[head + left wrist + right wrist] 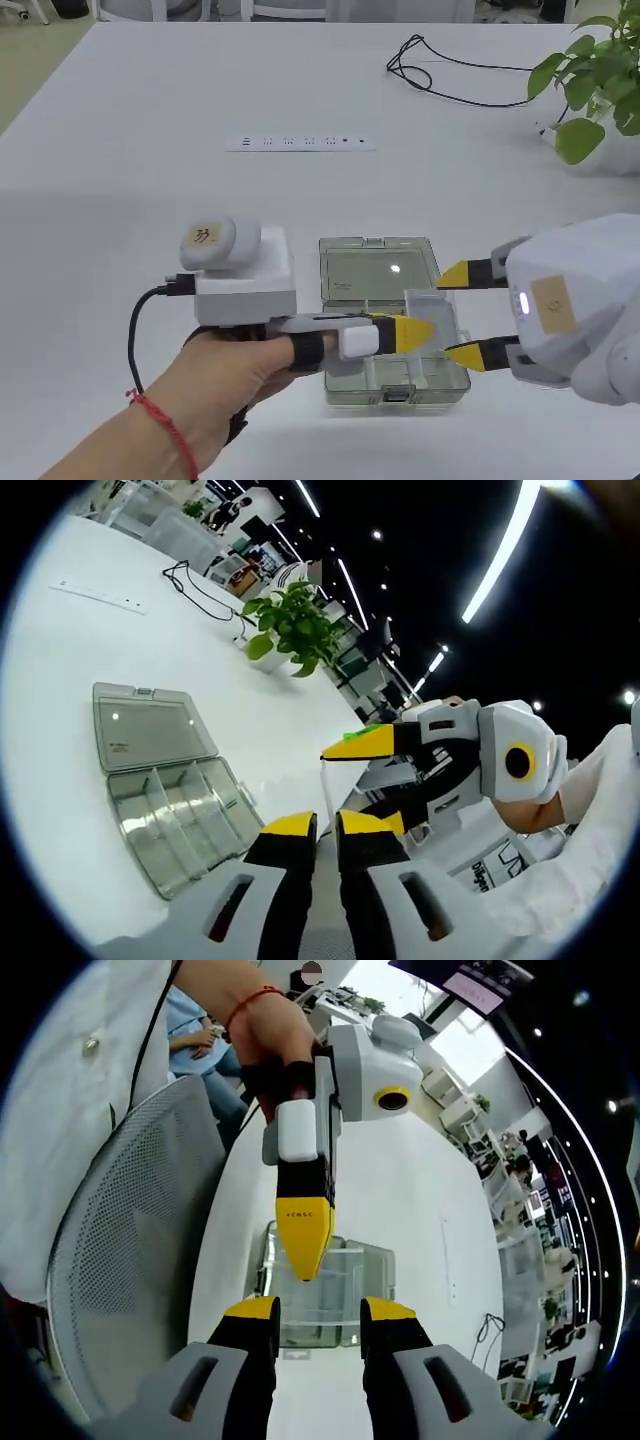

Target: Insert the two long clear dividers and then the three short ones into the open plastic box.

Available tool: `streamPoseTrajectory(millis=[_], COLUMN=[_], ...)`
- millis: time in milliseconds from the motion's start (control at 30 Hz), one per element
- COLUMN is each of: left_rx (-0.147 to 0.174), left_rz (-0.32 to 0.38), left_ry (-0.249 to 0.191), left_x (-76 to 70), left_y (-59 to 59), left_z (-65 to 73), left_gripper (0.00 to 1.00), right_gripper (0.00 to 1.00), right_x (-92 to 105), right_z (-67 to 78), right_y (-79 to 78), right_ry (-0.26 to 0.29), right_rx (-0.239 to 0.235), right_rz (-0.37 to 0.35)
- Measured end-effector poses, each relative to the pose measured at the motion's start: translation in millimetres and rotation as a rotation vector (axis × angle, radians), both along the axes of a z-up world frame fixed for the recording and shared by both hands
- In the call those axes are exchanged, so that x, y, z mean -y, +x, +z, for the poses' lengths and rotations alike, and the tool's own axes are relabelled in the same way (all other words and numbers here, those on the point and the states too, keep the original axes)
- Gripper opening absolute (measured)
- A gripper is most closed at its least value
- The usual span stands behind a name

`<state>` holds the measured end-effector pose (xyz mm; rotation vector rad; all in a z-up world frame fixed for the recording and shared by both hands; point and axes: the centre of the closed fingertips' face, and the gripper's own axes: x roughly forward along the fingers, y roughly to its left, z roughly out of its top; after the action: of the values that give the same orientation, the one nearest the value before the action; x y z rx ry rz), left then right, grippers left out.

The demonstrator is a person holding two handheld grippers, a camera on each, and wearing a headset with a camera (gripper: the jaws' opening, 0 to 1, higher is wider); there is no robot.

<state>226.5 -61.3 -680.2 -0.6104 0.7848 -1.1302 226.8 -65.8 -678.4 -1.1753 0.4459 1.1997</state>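
The open plastic box sits on the white table with its lid (378,268) flat behind the base (345,383). In the left gripper view the base (175,815) shows clear dividers standing inside it. My left gripper (415,332) hovers over the base from the left, shut on a small clear divider (432,305) that sticks up between its yellow tips (328,825). My right gripper (465,312) faces it from the right, open, one jaw on each side of the divider (345,1260) without touching it. Its own jaws (322,1310) stand apart above the box (320,1305).
A white power strip (300,142) lies farther back on the table. A black cable (440,75) and a potted plant (590,80) are at the far right. A grey mesh chair (110,1240) stands beside the table.
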Motion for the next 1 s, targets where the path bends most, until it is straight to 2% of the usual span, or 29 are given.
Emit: streamPoseTrajectory(millis=[133,367,467,500,533,567,600,867,1000], left_rx=[-0.002,-0.019,-0.053,-0.08,-0.078,-0.1,-0.107,-0.14,-0.134], left_rz=[-0.005,-0.008,-0.001,0.005,0.008,0.013,0.015,0.022,0.024], left_ry=[-0.007,-0.027,-0.048,-0.063,-0.07,-0.085,-0.093,-0.123,-0.121], left_x=[0.1,0.5,0.0,-0.6,-1.4,-1.6,-1.8,-3.5,-3.2], left_y=[-0.7,-1.6,-1.7,-1.5,-0.8,-1.2,-1.3,-2.1,-2.3], left_z=[0.4,1.9,1.3,1.2,0.6,0.6,0.8,0.5,1.5], left_gripper=[0.0,0.0,0.0,0.0,0.0,0.0,0.0,0.0,0.0], right_gripper=[0.33,0.33,0.33,0.33,0.33,0.33,0.33,0.33,0.33], right_x=[-0.4,-0.8,-1.0,-1.4,-1.8,-2.1,-2.4,-4.9,-5.4], right_z=[0.0,-0.6,-0.5,-0.3,0.0,0.4,0.7,0.5,0.5], right_y=[-0.2,0.0,-0.2,-0.3,-0.1,-0.1,-0.2,-0.2,0.4], right_ry=[0.0,-0.001,-0.002,-0.001,-0.002,-0.005,-0.008,-0.016,-0.012], right_rx=[0.001,0.003,0.003,0.003,0.004,0.003,0.003,0.002,0.002], right_rz=[0.002,0.002,0.004,0.004,0.005,0.006,0.009,0.017,0.015])
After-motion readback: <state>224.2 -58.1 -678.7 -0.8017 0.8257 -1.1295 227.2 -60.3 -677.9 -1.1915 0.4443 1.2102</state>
